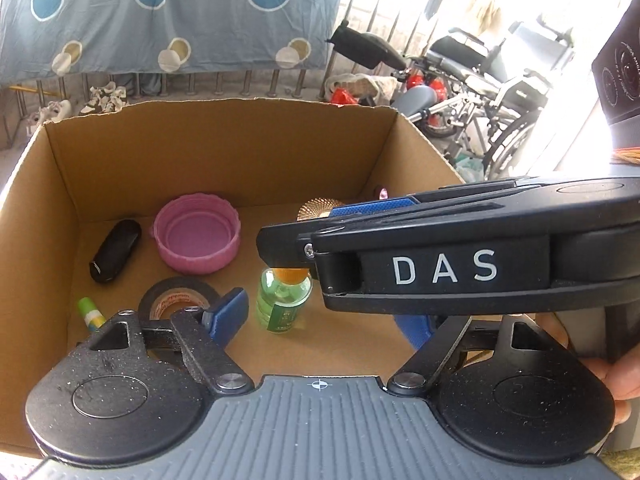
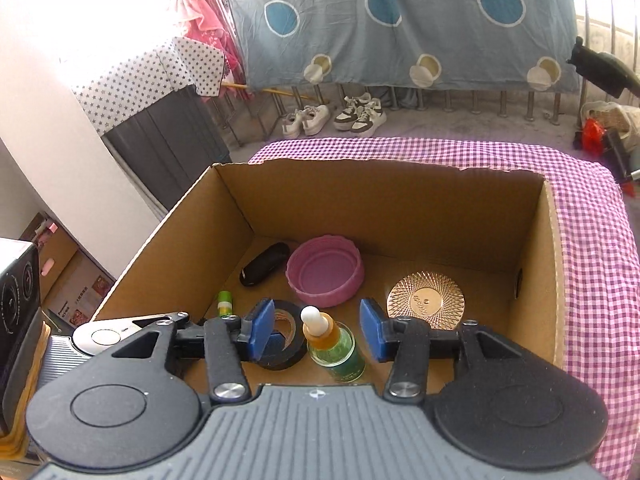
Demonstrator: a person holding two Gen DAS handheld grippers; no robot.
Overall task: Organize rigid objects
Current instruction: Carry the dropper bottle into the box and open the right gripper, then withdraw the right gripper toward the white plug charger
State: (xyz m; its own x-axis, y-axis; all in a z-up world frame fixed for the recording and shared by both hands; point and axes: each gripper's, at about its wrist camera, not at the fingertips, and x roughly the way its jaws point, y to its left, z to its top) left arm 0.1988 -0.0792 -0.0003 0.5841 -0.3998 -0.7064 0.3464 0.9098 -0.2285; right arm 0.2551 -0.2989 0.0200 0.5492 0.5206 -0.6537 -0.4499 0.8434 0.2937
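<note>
A green dropper bottle [image 2: 338,350] with an orange neck and white bulb stands upright on the floor of a cardboard box [image 2: 380,200]. My right gripper [image 2: 318,330] is open above it, fingers either side of the bottle, not touching. In the left wrist view the bottle [image 1: 282,300] stands below the right gripper's black body [image 1: 440,268]. My left gripper [image 1: 320,320] is open and empty over the box; its right finger is mostly hidden. The box [image 1: 224,148] also holds a pink lid [image 2: 325,276], black tape roll [image 2: 282,340], black case [image 2: 264,269], gold disc [image 2: 426,300] and green tube [image 2: 225,302].
The box sits on a purple checked cloth [image 2: 592,240]. A black speaker-like box [image 2: 16,296] stands at the left. Beyond the table are shoes [image 2: 340,118], a railing with a blue sheet [image 2: 400,20], and wheelchairs [image 1: 500,92] at the right.
</note>
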